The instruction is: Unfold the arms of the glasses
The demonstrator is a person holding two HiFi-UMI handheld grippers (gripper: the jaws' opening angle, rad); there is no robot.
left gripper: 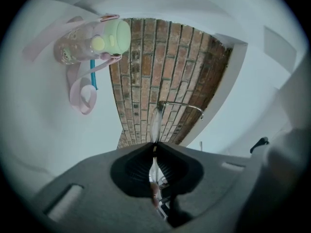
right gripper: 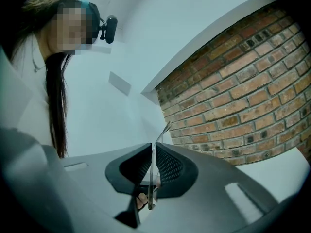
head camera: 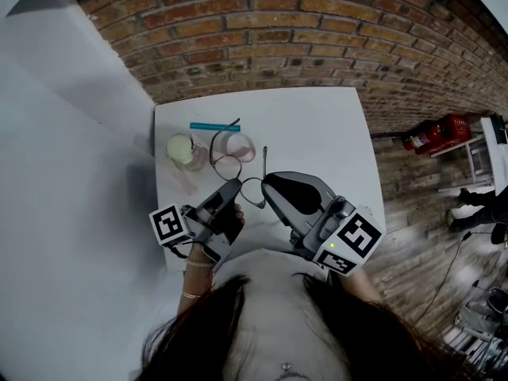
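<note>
The thin wire-framed glasses hang above the white table, held between both grippers. My left gripper is shut on the frame by one lens; in the left gripper view that lens shows edge-on between the closed jaws, with a thin arm bending off to the right. My right gripper is shut on one arm; in the right gripper view the arm runs through the closed jaws and its tip sticks out above them. One arm points away toward the wall.
A clear pink bottle with a green lid and a pink strap lies at the table's left, next to a teal stick. The brick wall lies beyond. A red fire extinguisher lies on the floor to the right.
</note>
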